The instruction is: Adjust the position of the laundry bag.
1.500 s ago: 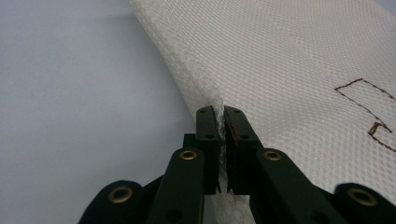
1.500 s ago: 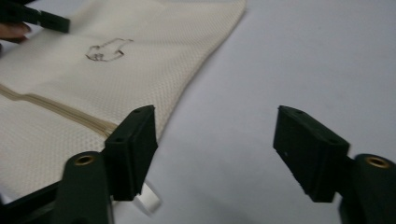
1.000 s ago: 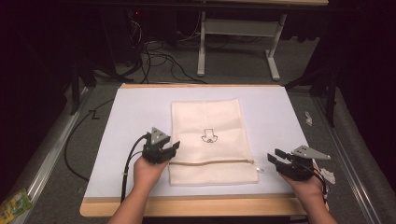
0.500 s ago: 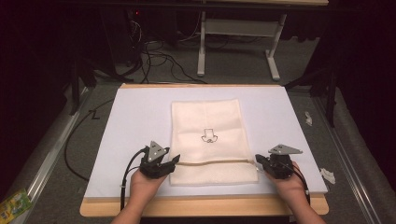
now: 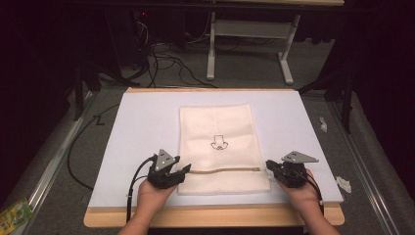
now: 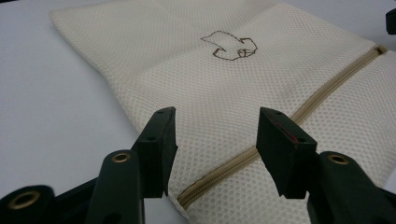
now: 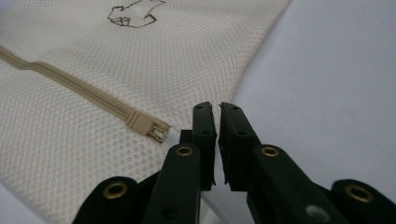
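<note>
Mesh bag (image 5: 218,147): cream, fine honeycomb weave all over. Small dark brown outline emblem (image 5: 219,143) stitched near its middle. Zipper (image 5: 225,170): tan tape across the end by the table's near edge, tan slider (image 7: 147,126). Table (image 5: 142,122): white top, pale wood rim. Left gripper (image 6: 215,140) and right gripper (image 7: 217,135): black, brass rivets, grey top plates.

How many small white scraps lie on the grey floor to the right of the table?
2. One white scrap lies beside the table's far right part; the other scrap lies near its right front corner. More may be hidden in the dark areas.
</note>
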Demonstrator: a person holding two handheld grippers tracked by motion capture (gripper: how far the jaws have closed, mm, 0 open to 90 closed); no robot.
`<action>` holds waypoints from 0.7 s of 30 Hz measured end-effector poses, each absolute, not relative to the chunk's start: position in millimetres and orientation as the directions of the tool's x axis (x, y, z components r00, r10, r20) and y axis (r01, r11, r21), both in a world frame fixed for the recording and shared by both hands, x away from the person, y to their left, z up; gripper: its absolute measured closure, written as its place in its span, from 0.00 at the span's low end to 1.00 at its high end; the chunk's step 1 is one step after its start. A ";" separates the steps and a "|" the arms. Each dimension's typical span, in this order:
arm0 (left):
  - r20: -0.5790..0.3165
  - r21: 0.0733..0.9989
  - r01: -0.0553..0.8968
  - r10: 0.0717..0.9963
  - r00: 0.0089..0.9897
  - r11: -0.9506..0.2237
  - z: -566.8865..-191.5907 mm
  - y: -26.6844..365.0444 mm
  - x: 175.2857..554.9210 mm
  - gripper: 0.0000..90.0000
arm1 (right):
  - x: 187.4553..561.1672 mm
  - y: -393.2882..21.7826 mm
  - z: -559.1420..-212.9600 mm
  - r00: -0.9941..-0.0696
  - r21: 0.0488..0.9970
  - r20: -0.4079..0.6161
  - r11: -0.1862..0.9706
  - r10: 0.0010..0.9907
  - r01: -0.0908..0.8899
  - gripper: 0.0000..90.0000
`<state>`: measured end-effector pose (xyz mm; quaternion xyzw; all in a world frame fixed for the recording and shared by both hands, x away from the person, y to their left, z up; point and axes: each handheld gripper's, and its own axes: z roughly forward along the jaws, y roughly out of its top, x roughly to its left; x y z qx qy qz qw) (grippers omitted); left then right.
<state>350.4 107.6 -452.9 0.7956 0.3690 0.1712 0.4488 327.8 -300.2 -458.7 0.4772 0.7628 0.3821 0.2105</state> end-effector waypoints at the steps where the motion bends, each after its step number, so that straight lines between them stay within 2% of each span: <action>1: -0.066 0.833 0.443 0.737 0.673 -0.331 -454.5 105.9 351.7 0.55 | 329.0 -303.2 -460.3 -0.443 0.781 0.054 0.239 0.895 0.577 0.88; 2: -0.066 0.833 0.443 0.737 0.673 -0.331 -454.5 105.9 351.7 0.55 | 329.0 -303.2 -460.3 -0.443 0.781 0.054 0.239 0.895 0.577 0.88; 3: -0.062 0.831 0.442 0.733 0.677 -0.338 -455.8 102.7 350.9 0.55 | 331.6 -304.8 -463.8 -0.428 0.768 0.078 0.220 0.900 0.601 0.79; 4: -0.062 0.831 0.442 0.733 0.677 -0.338 -455.8 102.7 350.9 0.55 | 331.6 -304.8 -463.8 -0.428 0.768 0.078 0.220 0.900 0.601 0.79; 5: -0.056 0.830 0.435 0.724 0.687 -0.349 -455.9 100.0 349.5 0.55 | 334.3 -304.2 -468.8 -0.433 0.749 0.106 0.214 0.895 0.626 0.74; 7: -0.053 0.831 0.430 0.720 0.692 -0.353 -455.1 98.7 348.3 0.55 | 334.6 -301.7 -470.0 -0.437 0.744 0.113 0.216 0.893 0.633 0.70; 18: -0.042 0.825 0.426 0.711 0.702 -0.371 -456.8 96.2 346.9 0.53 | 334.9 -296.5 -476.0 -0.466 0.709 0.129 0.247 0.875 0.661 0.61; 21: -0.043 0.822 0.426 0.705 0.708 -0.377 -456.9 95.9 347.2 0.52 | 333.6 -294.1 -476.9 -0.477 0.718 0.094 0.273 0.874 0.641 0.61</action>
